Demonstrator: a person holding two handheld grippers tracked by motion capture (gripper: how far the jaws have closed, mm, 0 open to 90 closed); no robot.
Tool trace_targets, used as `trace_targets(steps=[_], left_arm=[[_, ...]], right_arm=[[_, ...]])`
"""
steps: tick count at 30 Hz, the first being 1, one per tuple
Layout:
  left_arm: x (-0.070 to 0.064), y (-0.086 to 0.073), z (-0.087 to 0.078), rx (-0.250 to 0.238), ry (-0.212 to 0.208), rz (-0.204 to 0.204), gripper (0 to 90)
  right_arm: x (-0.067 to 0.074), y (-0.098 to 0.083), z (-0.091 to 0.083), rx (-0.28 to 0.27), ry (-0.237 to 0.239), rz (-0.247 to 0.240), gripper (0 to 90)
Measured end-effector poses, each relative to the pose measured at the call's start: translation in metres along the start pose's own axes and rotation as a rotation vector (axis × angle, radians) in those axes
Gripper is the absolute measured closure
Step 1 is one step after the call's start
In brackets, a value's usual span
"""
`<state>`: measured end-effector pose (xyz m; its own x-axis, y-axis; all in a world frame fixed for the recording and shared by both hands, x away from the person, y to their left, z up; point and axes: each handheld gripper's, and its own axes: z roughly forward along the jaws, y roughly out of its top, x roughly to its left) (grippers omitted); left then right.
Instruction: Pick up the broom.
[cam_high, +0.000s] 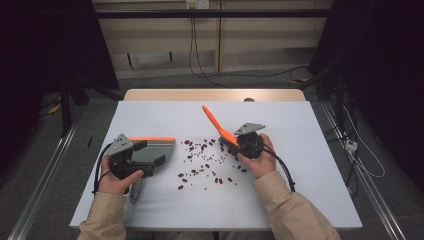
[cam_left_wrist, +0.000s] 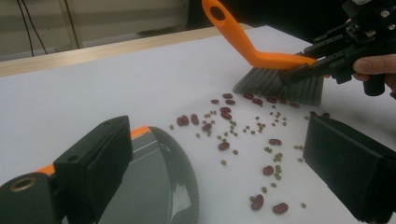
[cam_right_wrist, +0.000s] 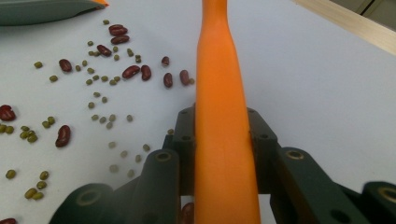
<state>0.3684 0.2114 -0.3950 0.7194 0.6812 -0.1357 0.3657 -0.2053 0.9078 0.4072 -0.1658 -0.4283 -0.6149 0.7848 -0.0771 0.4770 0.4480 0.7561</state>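
Counter (cam_high: 310, 200): white sheet over a wooden top; the wood shows as a strip along the far edge, upper middle of the high view.
Open room: bare white surface across the upper part of the sheet and down its right side in the high view; the near strip between the two sleeves is also bare.
Edges: the left hand sits near the lower left corner of the sheet; the right hand sits right of middle, well in from the right edge.
Beans (cam_high: 205, 162): dark red kidney beans and small green ones strewn at the middle of the high view, between the dustpan and the brush.
Brush (cam_high: 216, 124): orange handle with a hole at its tip, slanting to the upper left; grey bristles resting on the sheet at the right edge of the bean scatter.
Right claw (cam_high: 235, 142): pressed together on the brush handle, which runs straight up the middle of the right gripper view.
Dustpan (cam_high: 159, 150): grey with an orange rim, flat on the sheet at middle left, mouth facing the beans.
Left claw (cam_high: 142, 159): at the dustpan's left side; one jaw lies against the pan, the other stands apart over the beans; I cannot tell whether it pinches.
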Motion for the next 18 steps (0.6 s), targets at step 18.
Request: trace_targets(steps=[18], left_arm=[[0.001, -0.004, 0.001, 0.009, -0.008, -0.003, 7.5]], right_arm=[[0.024, 0.0, -0.004, -0.017, 0.072, -0.031, 71.1]])
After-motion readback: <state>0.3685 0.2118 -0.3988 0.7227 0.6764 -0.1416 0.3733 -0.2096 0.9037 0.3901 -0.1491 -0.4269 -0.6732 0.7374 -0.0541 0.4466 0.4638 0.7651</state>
